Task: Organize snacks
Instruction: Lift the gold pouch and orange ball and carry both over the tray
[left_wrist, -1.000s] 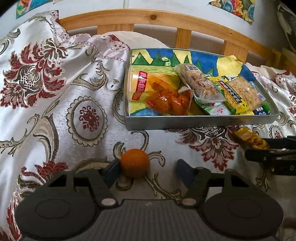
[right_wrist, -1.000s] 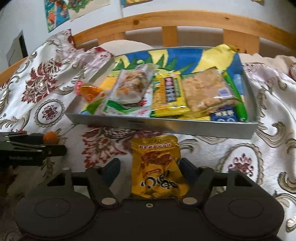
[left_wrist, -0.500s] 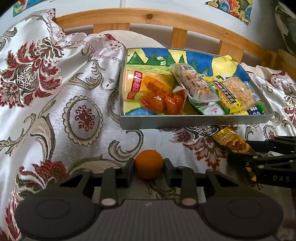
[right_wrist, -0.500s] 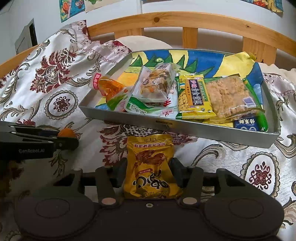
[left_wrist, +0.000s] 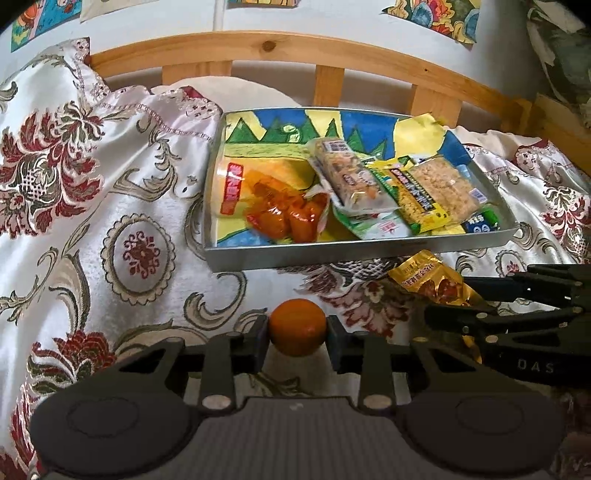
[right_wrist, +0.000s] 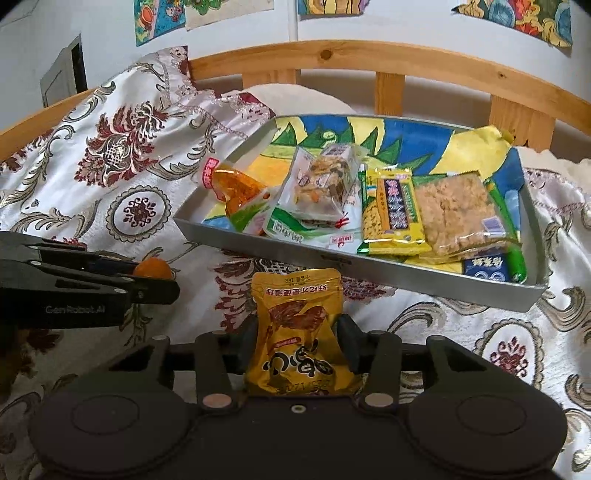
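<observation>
A small orange (left_wrist: 297, 326) sits squeezed between the pads of my left gripper (left_wrist: 297, 334), just above the flowered bedspread. In the right wrist view the same orange (right_wrist: 152, 267) shows at the tip of the left gripper (right_wrist: 159, 286). A golden-yellow snack packet (right_wrist: 295, 317) stands between the fingers of my right gripper (right_wrist: 295, 332), whose jaws are closing and whose pads press its sides. From the left wrist view the packet (left_wrist: 424, 275) pokes out of the right gripper (left_wrist: 443, 306). Beyond both lies a grey metal tray (left_wrist: 332, 253) holding several snack bags.
The tray (right_wrist: 369, 267) has a colourful painted liner and is crowded at its right half, with bare liner at the back left. A wooden bed rail (left_wrist: 295, 44) runs behind it. A pillow under the bedspread (left_wrist: 74, 166) rises at the left.
The left jaws shut on the orange and the right jaws drew in onto the yellow packet. Both grippers rose a little with their loads, and the tray looks slightly farther below.
</observation>
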